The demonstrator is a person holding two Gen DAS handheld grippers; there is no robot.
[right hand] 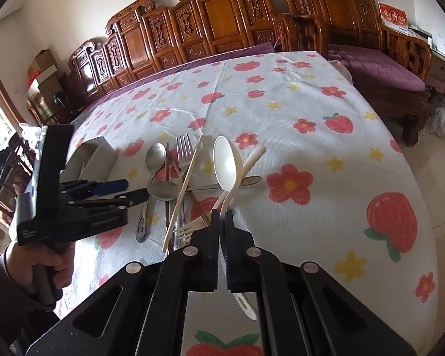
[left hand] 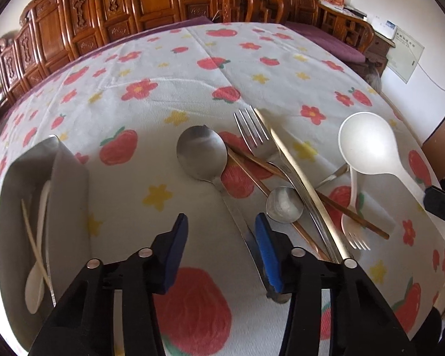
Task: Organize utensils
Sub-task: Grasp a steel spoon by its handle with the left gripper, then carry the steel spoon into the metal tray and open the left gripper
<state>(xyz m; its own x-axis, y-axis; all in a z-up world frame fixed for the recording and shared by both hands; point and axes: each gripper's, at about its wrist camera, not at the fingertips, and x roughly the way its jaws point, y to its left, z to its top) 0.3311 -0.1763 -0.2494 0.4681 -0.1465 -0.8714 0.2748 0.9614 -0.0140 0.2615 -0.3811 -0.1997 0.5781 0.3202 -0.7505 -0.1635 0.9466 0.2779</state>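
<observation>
Clamping the white spoon (right hand: 227, 166) (handle only), right gripper (right hand: 221, 216); left gripper (left hand: 221, 227) spread apart.

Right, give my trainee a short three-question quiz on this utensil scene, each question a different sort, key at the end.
1. True or false: the right gripper is shut on the white spoon.
2. Which is already in the grey tray? A) a metal fork B) a white spoon and a pale chopstick C) a knife
3. Fill in: the left gripper has its jaws ____ above the tablecloth.

Key: 1 true; 2 B; 3 open. The metal fork lies in the pile.
</observation>
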